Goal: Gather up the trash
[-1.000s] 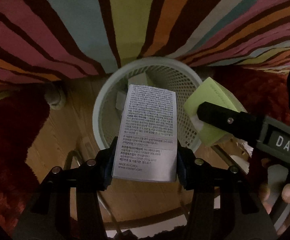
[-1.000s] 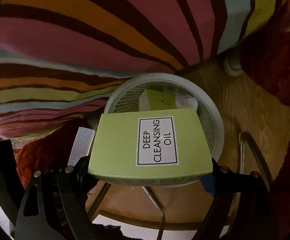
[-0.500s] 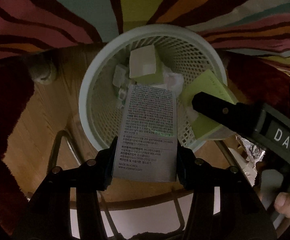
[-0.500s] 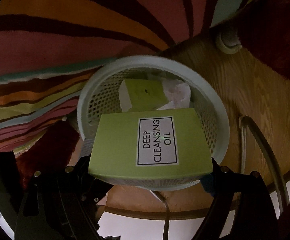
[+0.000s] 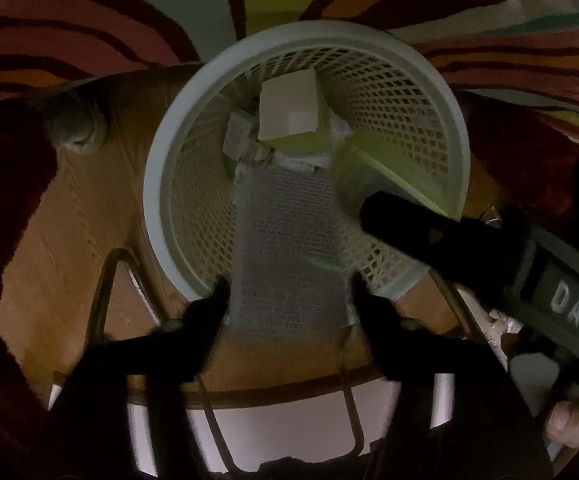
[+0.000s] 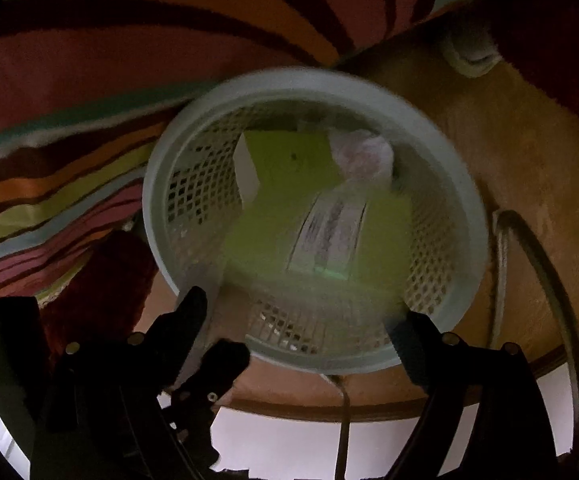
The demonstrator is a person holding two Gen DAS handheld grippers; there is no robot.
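A pale lattice waste basket (image 5: 161,184) stands on the wooden floor below both grippers. My left gripper (image 5: 289,300) hangs over its near rim with jaws opening. The grey printed box (image 5: 289,240) is blurred between its fingers, slipping down into the basket. My right gripper (image 6: 301,316) has its jaws opening wide, and the green "Deep Cleansing Oil" box (image 6: 317,232) is a blur dropping free inside the basket (image 6: 153,200). One right finger (image 5: 429,232) crosses the basket's right rim. Inside lie another green box (image 6: 289,156) and crumpled tissue (image 6: 361,152).
A striped rug (image 5: 109,40) lies behind the basket and a dark red shaggy rug (image 5: 5,200) beside it. Bent metal tubes (image 5: 105,292) and a round wooden edge (image 6: 369,404) sit close under the grippers. A pale round furniture foot (image 5: 73,132) stands left. A person's hand (image 5: 569,420) holds the right gripper.
Both grippers sank toward the basket. Both then spread their jaws: the green box left the right gripper and falls into the basket, and the grey box is sliding out of the left one.
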